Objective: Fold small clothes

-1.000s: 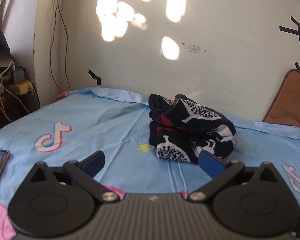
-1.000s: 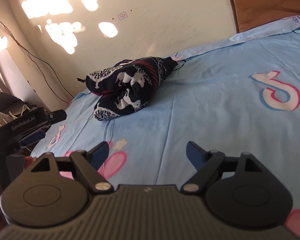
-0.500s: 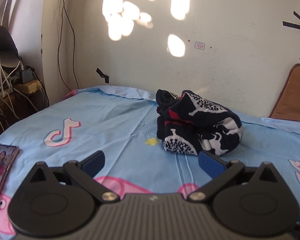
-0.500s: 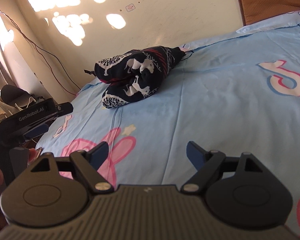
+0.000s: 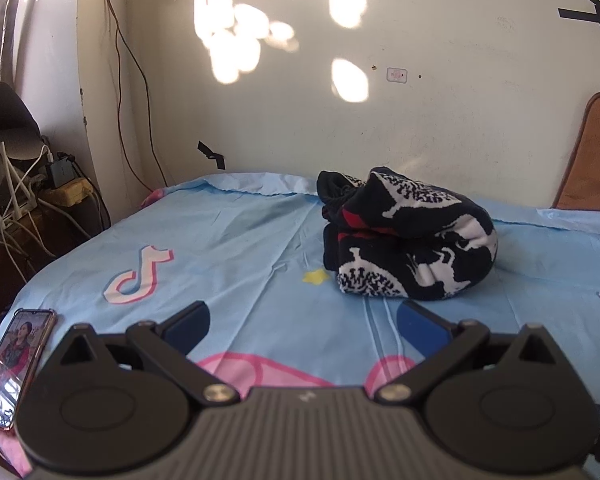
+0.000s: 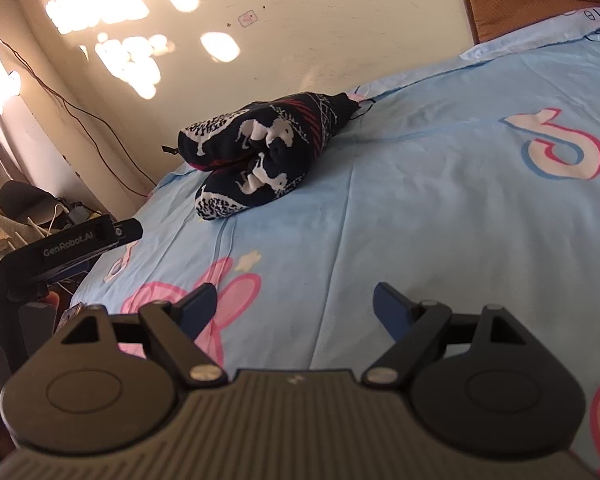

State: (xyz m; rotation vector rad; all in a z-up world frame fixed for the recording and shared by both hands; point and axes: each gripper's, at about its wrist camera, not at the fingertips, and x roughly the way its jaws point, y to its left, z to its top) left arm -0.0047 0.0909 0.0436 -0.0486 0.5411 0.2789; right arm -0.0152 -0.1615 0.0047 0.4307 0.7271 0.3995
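Resting bundled knit garment (image 5: 408, 240) on smooth bedsheet (image 5: 240, 248), both tongs (image 5: 302, 322) (image 6: 296, 306) apart, empty

Sharp patches of sunlight dapple the wall (image 5: 440, 128) above the bed (image 5: 240, 248), blown out to white and warmer in the right view. The bedsheet is evenly lit, with soft shadows. Fisheye bending curves the wall's edges; the far-left clutter is dim, perhaps slightly blurred.
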